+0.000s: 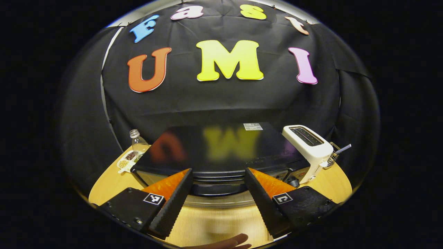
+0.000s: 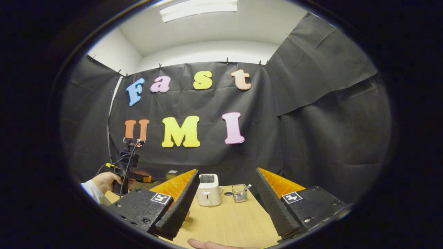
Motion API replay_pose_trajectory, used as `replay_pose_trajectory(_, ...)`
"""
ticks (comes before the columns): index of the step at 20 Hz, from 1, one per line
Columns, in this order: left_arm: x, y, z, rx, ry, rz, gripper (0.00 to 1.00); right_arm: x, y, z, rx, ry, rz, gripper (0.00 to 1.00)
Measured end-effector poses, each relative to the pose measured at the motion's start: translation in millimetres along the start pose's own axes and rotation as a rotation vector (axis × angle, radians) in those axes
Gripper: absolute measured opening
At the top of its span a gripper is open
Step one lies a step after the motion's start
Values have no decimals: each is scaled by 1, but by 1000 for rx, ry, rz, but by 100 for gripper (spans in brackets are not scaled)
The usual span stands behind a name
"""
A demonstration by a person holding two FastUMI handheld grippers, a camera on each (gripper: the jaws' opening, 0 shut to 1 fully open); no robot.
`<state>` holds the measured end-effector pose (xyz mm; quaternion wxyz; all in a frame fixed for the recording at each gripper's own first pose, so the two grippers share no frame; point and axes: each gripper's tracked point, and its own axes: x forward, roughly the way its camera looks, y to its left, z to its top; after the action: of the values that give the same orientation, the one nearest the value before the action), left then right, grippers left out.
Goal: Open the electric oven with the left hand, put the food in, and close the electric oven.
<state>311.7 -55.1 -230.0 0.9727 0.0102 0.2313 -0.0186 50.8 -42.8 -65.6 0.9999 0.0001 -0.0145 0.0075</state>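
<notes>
With the electric oven [image 1: 221, 155] as the landmark: to its left, at the edge of the wooden surface [image 1: 221, 224], stand a clear bottle [image 1: 137, 141] and a small white tray of seeds or grains [image 1: 126, 161]. The oven itself sits dark and glossy in the middle, seen from above and in front in the left gripper view, with its door apparently not yet open and its handle hard to make out under the top edge. The left gripper [image 1: 218, 202] hovers just in front of the oven, fingers spread wide and holding nothing. To the right of the oven stands a white toaster [image 1: 308, 148], and beyond that a small wire holder with a utensil [image 1: 336, 154]. In the right gripper view the right gripper [image 2: 225, 207] is well to the right of the oven, facing the toaster; its fingers are parted and empty, and the food is not identifiable in either view. The likely trouble, as I judge it: the handle is low and poorly seen, so the fingers could close on the top edge instead, or slip off the glossy front. A hard pull could also drag the oven forward or nudge the toaster beside it.
</notes>
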Motion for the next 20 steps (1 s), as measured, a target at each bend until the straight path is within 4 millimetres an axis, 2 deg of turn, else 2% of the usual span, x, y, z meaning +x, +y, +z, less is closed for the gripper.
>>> replay_pose_trajectory(3, -7, 0, -2, 41, -40, 4, 100, -12, 1, 7, -17, -2, 1, 92)
replay_pose_trajectory(7, -27, -1, -18, 17, -30, 16, 99, -30, 1, 29, -43, -38, -13, 92)
replay_pose_trajectory(8, -34, -1, -22, 37, -39, 20, 99, -33, -1, 34, -48, -48, -23, 100)
replay_pose_trajectory(9, -42, 0, -28, 40, -47, 21, 99, -38, -1, 36, -53, -54, -29, 100)
replay_pose_trajectory(10, -48, -2, -38, 22, -37, 21, 98, -41, 1, 38, -57, -56, -30, 91)
replay_pose_trajectory(11, -56, -4, -46, 14, -42, 18, 99, -43, 4, 37, -62, -53, -30, 100)
replay_pose_trajectory(14, -75, -4, -73, 16, -50, 6, 99, -47, 12, 38, -72, -37, -22, 100)
replay_pose_trajectory(20, -97, -12, -158, 3, 51, -28, 95, -46, 23, 42, -67, 1, -9, 100)
